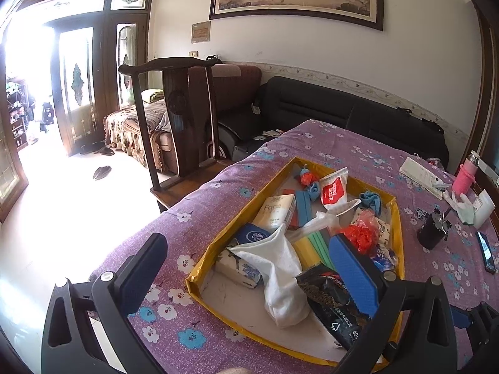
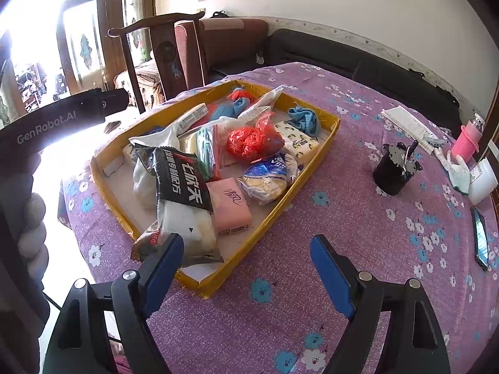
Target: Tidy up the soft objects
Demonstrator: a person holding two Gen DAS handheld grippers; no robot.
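- Our left tool (image 1: pixel 259 268) hangs over the near end of the yellow tray (image 1: pixel 240 215), its two sides spread wide and gripping nothing; the blue pad of one finger (image 1: pixel 355 275) sits above the black snack packet (image 1: pixel 330 299), as far as this view shows.
- Our right tool (image 2: pixel 246 268) is likewise parted and bare, poised above the tray's near corner and the purple flowered cloth (image 2: pixel 343 218) of the desk.
- We judge both are held spread so that either could come down on a soft thing; which one, the views do not settle.
- The soft things lie heaped inside the tray: a limp white cloth (image 1: pixel 280 268), a crumpled red plastic bag (image 2: pixel 249 138), a blue rag (image 2: pixel 304 118), tissue packs, a pink pack (image 2: pixel 230 207).
- They overlap loosely, not in rows, which fits either a pile waiting to be sorted or things already gathered in.
- A black cup (image 2: pixel 394 170) stands well apart on the desk.
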